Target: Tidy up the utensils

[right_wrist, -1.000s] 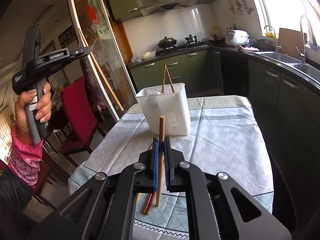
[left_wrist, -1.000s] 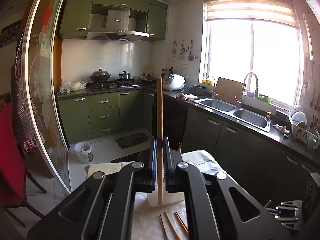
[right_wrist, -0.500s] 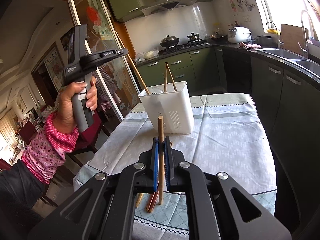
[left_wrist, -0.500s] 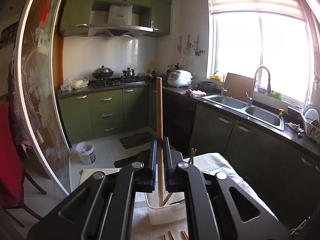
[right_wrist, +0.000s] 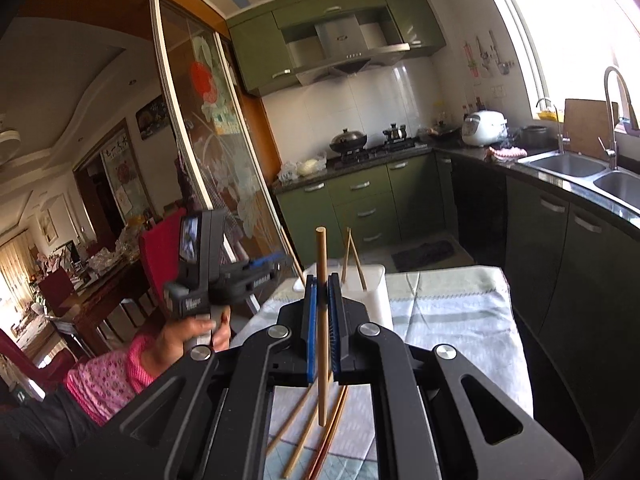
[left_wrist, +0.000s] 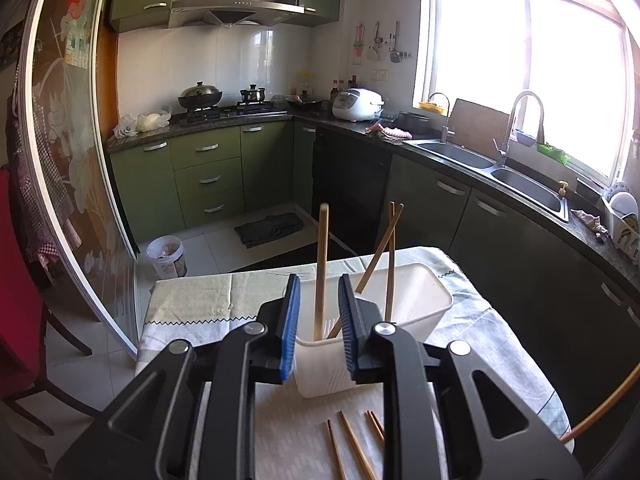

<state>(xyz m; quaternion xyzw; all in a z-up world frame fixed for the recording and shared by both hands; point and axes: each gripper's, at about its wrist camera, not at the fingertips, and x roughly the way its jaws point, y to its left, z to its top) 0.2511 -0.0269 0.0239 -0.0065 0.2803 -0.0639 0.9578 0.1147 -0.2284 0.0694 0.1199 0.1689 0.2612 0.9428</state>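
Observation:
A white utensil holder [left_wrist: 412, 300] stands on the clothed table [left_wrist: 200, 300], and it shows too in the right wrist view [right_wrist: 374, 296]. Two chopsticks [left_wrist: 390, 248] lean inside it. My left gripper [left_wrist: 318, 320] is open over the holder's near end, and a wooden chopstick [left_wrist: 321, 264] stands loose in the holder between the spread jaws. My right gripper [right_wrist: 321, 316] is shut on another wooden chopstick [right_wrist: 321, 320], held upright above the table. Several loose chopsticks [right_wrist: 308, 432] lie on the cloth below it; they also show in the left wrist view [left_wrist: 352, 444].
Green kitchen cabinets [left_wrist: 208, 176] and a counter with a double sink [left_wrist: 492, 168] run behind and to the right of the table. A red chair [left_wrist: 16, 280] and a glass sliding door [left_wrist: 68, 160] are to the left. A small bucket [left_wrist: 166, 256] stands on the floor.
My left gripper came down over the holder, opened, and let its chopstick go into the holder. My right gripper rose and tilted up, still shut on its chopstick.

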